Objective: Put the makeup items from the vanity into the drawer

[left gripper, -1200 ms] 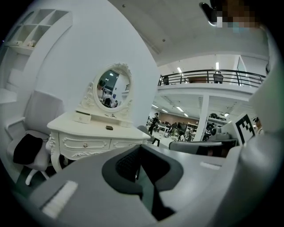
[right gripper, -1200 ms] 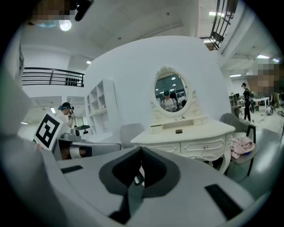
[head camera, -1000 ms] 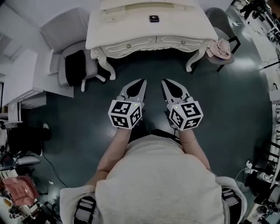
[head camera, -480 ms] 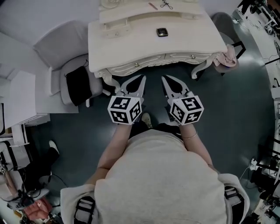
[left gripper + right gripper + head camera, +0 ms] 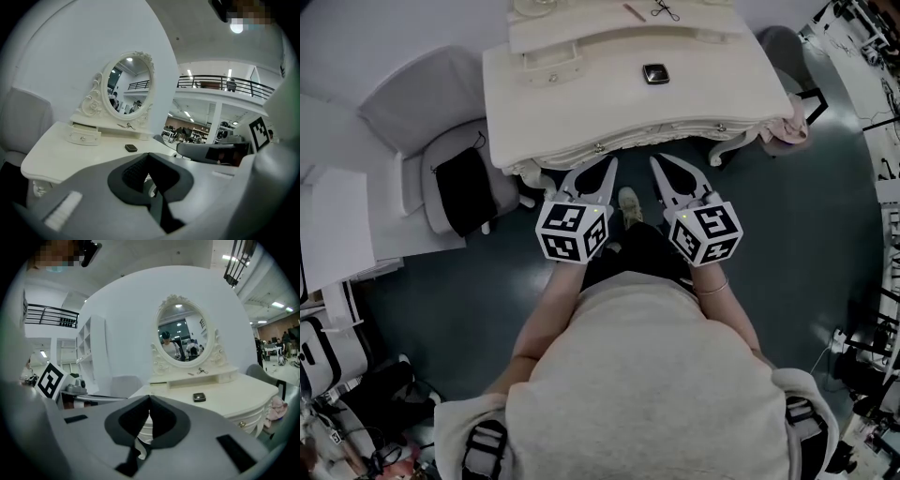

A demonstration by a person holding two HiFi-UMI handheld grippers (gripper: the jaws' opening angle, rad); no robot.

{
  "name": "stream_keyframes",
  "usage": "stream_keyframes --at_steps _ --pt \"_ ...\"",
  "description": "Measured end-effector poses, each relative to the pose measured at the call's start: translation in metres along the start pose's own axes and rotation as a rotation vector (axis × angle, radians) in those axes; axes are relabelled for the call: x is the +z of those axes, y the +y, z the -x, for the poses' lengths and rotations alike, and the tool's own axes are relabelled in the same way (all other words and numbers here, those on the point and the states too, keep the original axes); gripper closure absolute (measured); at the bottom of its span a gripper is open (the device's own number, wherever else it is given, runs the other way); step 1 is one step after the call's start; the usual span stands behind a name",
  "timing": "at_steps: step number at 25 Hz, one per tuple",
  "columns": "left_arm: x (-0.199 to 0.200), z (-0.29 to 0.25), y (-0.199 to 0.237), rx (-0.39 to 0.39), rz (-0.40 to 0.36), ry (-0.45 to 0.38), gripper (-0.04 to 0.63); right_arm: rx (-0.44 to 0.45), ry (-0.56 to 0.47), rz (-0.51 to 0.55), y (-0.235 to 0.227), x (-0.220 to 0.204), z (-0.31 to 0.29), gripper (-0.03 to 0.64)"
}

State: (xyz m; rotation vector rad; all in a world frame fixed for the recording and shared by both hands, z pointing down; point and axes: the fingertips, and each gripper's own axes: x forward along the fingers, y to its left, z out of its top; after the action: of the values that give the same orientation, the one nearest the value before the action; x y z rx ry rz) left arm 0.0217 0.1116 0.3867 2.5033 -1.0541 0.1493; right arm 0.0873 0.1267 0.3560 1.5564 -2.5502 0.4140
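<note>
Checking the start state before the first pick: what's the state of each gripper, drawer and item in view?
left gripper: shut, empty
right gripper: shut, empty
front drawers: both closed
small shelf drawer: closed
compact: lid closed, lying flat on the vanity
scissors: too small to tell whether open or closed

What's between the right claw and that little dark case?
Only the bare vanity top lies between the right gripper and the dark case, per the head view.
</note>
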Motion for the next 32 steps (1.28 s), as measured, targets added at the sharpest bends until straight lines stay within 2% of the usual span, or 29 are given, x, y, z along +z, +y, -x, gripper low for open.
stream_keyframes --at_steps 5,10,15,18,24,32 --pt "0.007 -0.016 0.009 -0.045 0.018 -0.015 0.586 0.017 0.014 0.015 -0.010 0.003 -0.024 0.607" --pt "0.019 -0.045 0.027 -0.031 0.005 -0.002 0.586 0.028 -0.008 0.027 -0.033 0.018 -0.057 0.607" --pt "0.043 -0.091 0.039 -0.024 -0.074 0.003 0.586 0.062 -0.011 0.039 -0.066 0.039 -0.096 0.607" --pt "0.065 -0.119 0.051 -0.003 -0.109 -0.016 0.586 0.088 -0.016 0.050 -0.089 0.054 -0.121 0.607" --pt "0.092 -0.174 0.081 0.069 -0.107 -0.023 0.586 0.150 -0.022 0.068 -0.131 0.079 -0.166 0.607" --pt "0.104 -0.217 0.105 0.137 -0.064 -0.032 0.586 0.212 0.000 0.088 -0.168 0.092 -0.203 0.607"
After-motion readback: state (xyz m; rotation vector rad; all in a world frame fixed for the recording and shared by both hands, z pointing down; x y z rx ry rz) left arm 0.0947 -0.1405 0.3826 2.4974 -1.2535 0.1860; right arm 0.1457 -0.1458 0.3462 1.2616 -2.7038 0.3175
